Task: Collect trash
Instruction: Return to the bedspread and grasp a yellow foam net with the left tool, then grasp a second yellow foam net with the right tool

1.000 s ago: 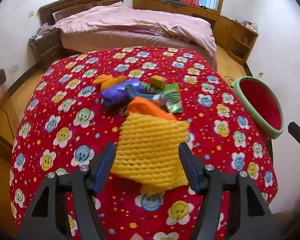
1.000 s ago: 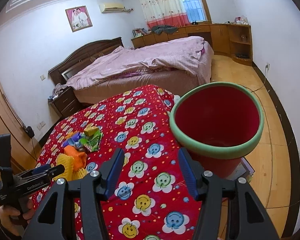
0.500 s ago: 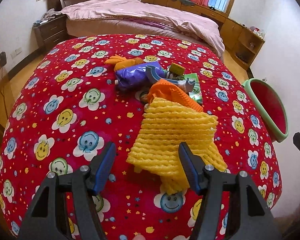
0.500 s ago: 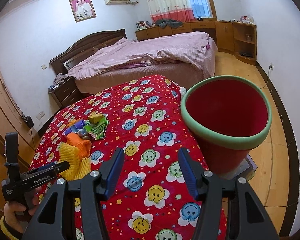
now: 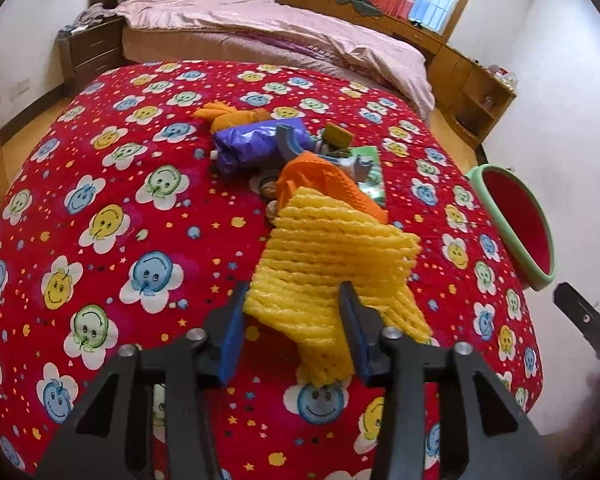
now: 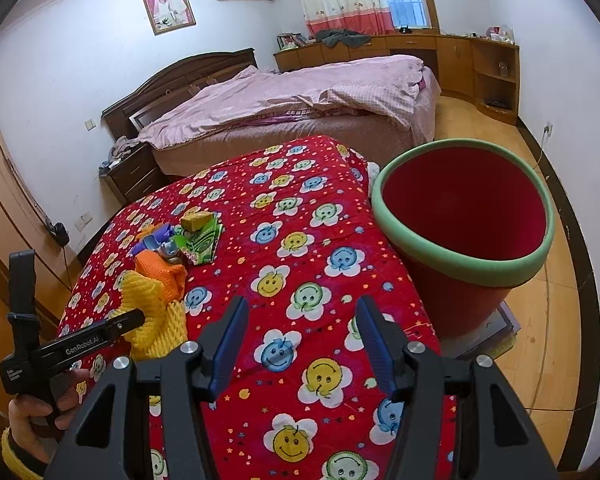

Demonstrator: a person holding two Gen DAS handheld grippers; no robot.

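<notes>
Left tongs (image 5: pixel 292 328) closing on the yellow foam net (image 5: pixel 336 264)

On the red-clothed counter (image 5: pixel 100 200), the net lies nearest the tongs, in front of the trash pile (image 5: pixel 284 148). The jaws have just been closing and now press its near edge. It looks light, soft and springy, so a pinch at that edge should hold, though the loose end may flop. The right tongs (image 6: pixel 304 340) stand open and empty beside the bin (image 6: pixel 464 256). Only the right view shows the bin's empty inside and the hand (image 6: pixel 32 416); the left shows the pinch itself.
</notes>
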